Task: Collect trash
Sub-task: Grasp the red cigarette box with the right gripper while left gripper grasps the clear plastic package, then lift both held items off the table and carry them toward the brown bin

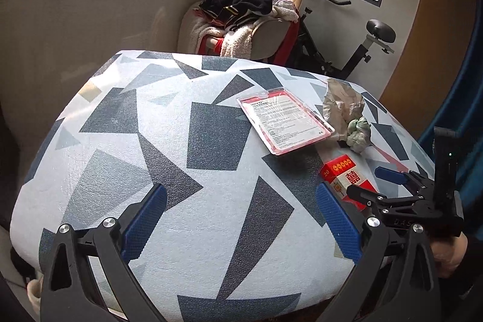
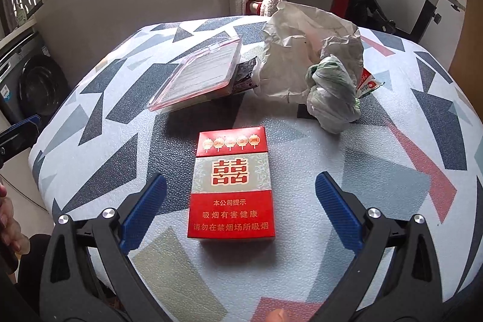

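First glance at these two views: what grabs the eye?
The red cigarette pack lies flat on the patterned tabletop, between the open right gripper fingers. Behind it sit a clear plastic package and crumpled paper. The left gripper is open over bare tabletop.

Between the right gripper's [image 2: 241, 205] blue-padded black jaws lies a red cigarette pack [image 2: 231, 186] with a pale grey-green band and white lettering. Beyond it sit a pink-edged clear plastic package [image 2: 200, 74], off-white crumpled paper [image 2: 297, 50] and a greenish-white wad [image 2: 332, 94]. The tablecloth [image 2: 392, 171] is white with navy, grey and red shards.
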Demonstrator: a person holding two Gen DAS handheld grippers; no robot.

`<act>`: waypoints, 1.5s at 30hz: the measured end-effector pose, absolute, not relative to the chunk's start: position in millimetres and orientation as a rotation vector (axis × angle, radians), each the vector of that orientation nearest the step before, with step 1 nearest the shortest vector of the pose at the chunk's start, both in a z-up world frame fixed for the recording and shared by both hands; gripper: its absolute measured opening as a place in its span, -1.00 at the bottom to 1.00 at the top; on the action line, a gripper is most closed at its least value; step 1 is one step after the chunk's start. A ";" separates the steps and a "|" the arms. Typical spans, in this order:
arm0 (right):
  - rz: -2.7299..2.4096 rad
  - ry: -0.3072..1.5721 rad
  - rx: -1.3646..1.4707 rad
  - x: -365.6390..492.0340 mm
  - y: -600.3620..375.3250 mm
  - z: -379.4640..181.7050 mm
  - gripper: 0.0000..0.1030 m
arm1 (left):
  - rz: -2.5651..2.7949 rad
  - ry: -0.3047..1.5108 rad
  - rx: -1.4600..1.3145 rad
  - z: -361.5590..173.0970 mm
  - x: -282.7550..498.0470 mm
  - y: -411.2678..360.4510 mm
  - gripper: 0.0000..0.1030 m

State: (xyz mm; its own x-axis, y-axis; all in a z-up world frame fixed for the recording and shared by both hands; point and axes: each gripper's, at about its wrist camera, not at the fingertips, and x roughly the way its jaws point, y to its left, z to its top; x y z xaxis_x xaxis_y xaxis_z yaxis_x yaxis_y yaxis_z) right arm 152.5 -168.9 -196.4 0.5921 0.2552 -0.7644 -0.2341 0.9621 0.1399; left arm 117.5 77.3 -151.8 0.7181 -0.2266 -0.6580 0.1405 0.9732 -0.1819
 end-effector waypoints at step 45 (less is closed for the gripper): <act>0.267 0.835 0.085 147.1 -224.8 -183.6 0.13 | -0.291 0.869 -0.657 -193.3 246.1 49.0 -0.72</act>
State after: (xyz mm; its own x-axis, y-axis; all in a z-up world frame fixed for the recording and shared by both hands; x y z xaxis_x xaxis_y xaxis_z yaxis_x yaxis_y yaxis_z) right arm 147.1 -224.8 -183.6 0.6402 0.2670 -0.7203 -0.2008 0.9632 0.1786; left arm 246.1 49.0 -193.3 0.6229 -0.4895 -0.6103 -0.0237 0.7679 -0.6401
